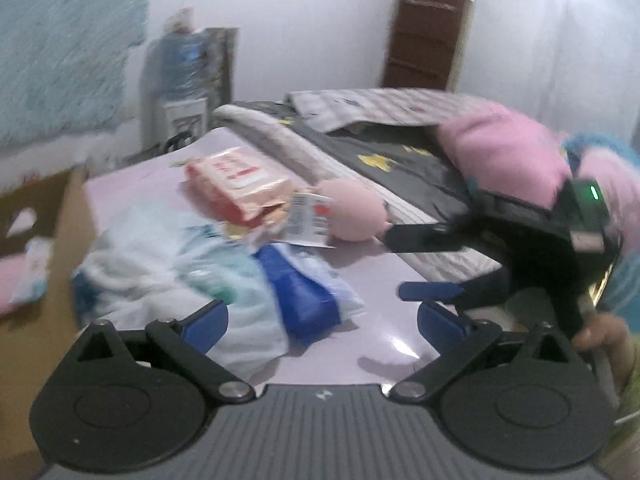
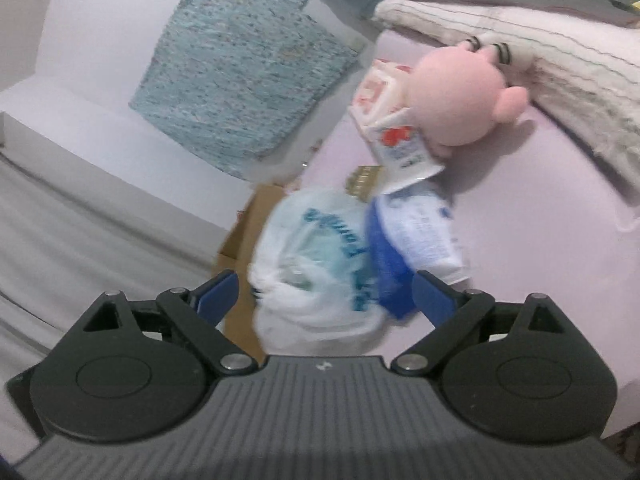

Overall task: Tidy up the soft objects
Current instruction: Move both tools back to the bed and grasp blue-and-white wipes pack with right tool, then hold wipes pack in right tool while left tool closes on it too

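Fingers of the left gripper (image 1: 322, 312) stand spread wide, nothing between them; the right gripper (image 2: 326, 292) is likewise spread — gripping nothing. Soft objects lie on the lilac tabletop (image 1: 384, 280): a white plastic bag (image 2: 316, 264), a blue-and-white pack (image 2: 416, 240), a red-and-white packet (image 1: 236, 184) and a pink plush toy (image 2: 456, 96) — beside folded bedding (image 2: 560, 76).

No legible text: blurred teal lettering on the white plastic bag (image 2: 320, 264), unreadable.
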The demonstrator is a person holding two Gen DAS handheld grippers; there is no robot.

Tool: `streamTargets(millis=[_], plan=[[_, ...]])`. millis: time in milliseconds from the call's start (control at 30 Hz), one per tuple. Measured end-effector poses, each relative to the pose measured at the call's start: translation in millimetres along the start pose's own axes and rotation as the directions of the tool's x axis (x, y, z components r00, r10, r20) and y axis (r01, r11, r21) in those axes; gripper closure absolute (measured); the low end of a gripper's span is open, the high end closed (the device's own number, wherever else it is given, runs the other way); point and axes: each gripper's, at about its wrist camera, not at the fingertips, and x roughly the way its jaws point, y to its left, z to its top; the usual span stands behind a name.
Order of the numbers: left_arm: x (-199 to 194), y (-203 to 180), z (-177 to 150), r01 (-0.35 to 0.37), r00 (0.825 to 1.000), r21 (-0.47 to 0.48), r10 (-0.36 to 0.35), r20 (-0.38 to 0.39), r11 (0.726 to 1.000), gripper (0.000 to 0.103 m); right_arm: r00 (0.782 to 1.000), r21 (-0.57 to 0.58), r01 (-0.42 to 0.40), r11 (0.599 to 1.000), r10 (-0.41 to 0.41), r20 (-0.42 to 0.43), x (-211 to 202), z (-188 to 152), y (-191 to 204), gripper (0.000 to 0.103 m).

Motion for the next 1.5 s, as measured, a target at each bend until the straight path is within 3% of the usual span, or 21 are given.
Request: streamTargets(millis=[67,133,200,300,467,567,633,967,1500], plan=[[18,-17,-2,-0.015,1.0,0.069,0.016,-0.013,0.998,0.004,1.0,-0.012,0.026,1.0,-0.026,-0.015,6,3,-8,0.013],[40,-29,-3,-0.031,0.998,0.105,0.036,-0.044,0.994,0.014,0.999,-0.031,0.043,0.999,-0.044,-0.022,19,5,-14,0.017],[61,-33,-2,-0.038,0.996,0.116,0.047,-0.079,0.993,0.02,0.997,-0.053,0.064,0.997,-0.066,-0.042,31,13,-19,0.026],[88,-35,0,-0.057,0.988,0.106,0.071,-0.134,0.993,0.028,0.992,-0.073,0.094,0.993,-0.1,-0.076,51,22,-23,0.032],[121,-36,-3,-0.093,0.972,0.1,0.112,-0.205,0.991,0.028,0.979,-0.132,0.15,0.98,-0.166,-0.119,81,35,-31,0.033],[134,-39,-4,-0.113,0.965,0.117,0.137,-0.224,0.987,0.028,0.972,-0.136,0.15,0.979,-0.172,-0.163,95,40,-38,0.041],[136,-43,-4,-0.125,0.964,0.135,0.153,-0.218,0.983,0.028,0.965,-0.137,0.146,0.98,-0.172,-0.199,105,40,-43,0.049],[136,-60,-6,-0.082,0.967,0.146,0.114,-0.228,0.986,0.026,0.956,-0.162,0.119,0.98,-0.157,-0.248,95,29,-46,0.069],[82,-97,-49,0.069,0.969,0.144,-0.032,-0.243,0.987,0.026,0.963,-0.045,0.103,0.994,-0.111,-0.244,24,-26,-61,0.074]])
